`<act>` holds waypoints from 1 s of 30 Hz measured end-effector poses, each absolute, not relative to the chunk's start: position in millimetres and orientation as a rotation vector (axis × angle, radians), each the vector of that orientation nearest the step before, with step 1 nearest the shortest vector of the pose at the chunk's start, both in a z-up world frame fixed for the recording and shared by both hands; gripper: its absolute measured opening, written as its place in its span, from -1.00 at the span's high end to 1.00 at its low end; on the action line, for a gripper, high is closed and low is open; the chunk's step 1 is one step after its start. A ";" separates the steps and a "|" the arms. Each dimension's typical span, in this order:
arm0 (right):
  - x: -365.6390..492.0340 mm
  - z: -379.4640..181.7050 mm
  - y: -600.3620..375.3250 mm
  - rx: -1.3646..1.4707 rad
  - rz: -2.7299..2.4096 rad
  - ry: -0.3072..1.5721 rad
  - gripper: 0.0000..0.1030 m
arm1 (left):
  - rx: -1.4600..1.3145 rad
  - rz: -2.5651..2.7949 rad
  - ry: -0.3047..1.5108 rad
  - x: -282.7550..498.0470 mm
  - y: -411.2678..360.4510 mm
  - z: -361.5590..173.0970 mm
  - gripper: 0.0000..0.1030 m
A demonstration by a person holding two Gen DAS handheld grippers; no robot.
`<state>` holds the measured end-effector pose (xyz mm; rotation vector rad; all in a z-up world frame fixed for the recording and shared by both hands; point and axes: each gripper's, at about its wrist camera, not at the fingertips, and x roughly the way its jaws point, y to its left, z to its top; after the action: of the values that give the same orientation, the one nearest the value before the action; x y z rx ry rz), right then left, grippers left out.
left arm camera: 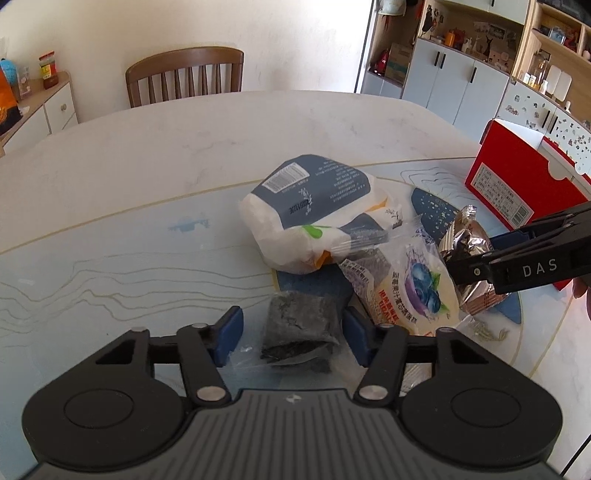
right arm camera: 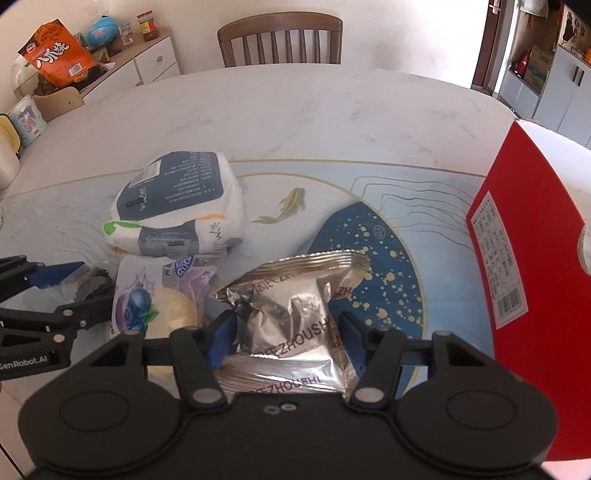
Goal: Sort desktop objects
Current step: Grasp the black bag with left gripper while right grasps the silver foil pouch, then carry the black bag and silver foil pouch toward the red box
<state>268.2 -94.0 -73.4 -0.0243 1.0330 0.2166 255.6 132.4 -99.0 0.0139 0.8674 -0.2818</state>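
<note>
Snack packets are straddled low in each frame: dark cake packet (left arm camera: 295, 328) between the left gripper (left arm camera: 293, 334), unpressed, silver pouch (right arm camera: 291, 325) squeezed by the right gripper (right arm camera: 284, 336).

a home dining room is shown. a marble-look table (left arm camera: 184, 147) fills the middle of both views, and a wooden chair (left arm camera: 184, 75) is set at its far edge, at the top centre. a white sideboard (right arm camera: 147, 62) with jars, a globe (right arm camera: 102, 30) and an orange snack bag (right arm camera: 57, 48) is seen in the upper left. shelves and grey cupboards (left arm camera: 454, 74) crowded with ornaments and boxes are seen in the upper right of the left wrist view.
</note>
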 end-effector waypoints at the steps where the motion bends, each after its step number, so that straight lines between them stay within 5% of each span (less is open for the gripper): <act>1: 268.1 -73.4 -93.7 -0.026 0.218 1.033 -0.13 | 0.015 -0.277 0.868 255.1 132.4 -99.3 -0.09; 11: 264.4 -69.2 -96.0 -0.040 0.199 1.017 0.12 | 0.024 -0.279 0.872 253.0 127.5 -96.7 0.31; 30: 233.2 -39.5 -115.8 -0.012 0.166 0.975 0.15 | -0.001 -0.247 0.862 228.1 123.7 -71.4 0.31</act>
<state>233.2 -115.8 -39.5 -0.0122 0.9750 0.1662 228.1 123.7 -71.4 -0.0008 0.8620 -0.2469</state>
